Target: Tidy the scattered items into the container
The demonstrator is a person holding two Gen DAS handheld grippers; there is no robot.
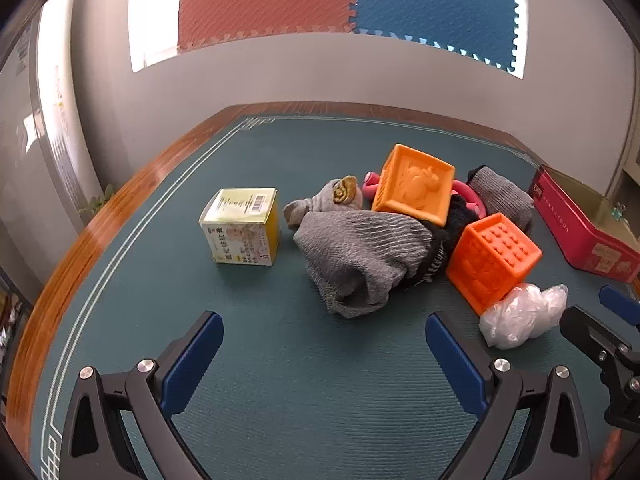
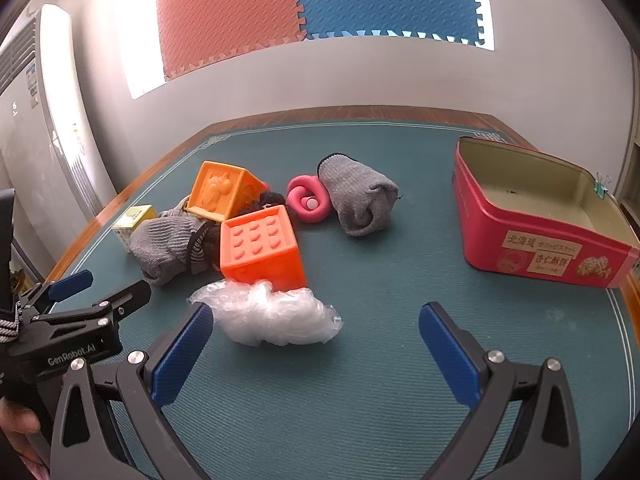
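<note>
Both tools stand with their blue-padded jaws spread wide and nothing between them: the left tool (image 1: 324, 344) hovers low over the counter before the grey ribbed knit cloth (image 1: 360, 256), and the right tool (image 2: 316, 340) hangs just behind the crumpled clear plastic bag (image 2: 268, 312). Out on the counter lie the dark orange studded rubber cube (image 2: 260, 248), the lighter orange embossed rubber cube (image 2: 220, 192), the pink looped rubber ring (image 2: 308, 198), the rolled grey sock (image 2: 360, 200) and the small yellow-green printed carton (image 1: 242, 226). The red rectangular biscuit tin (image 2: 540, 248), well to the right, shows a bare floor, so by my reading every item in view is yet to go in. The dark green ribbed mat (image 2: 380, 360) covers a wood-edged counter (image 1: 120, 200); behind, a grey wall carries red and blue foam tiles (image 2: 320, 8)
</note>
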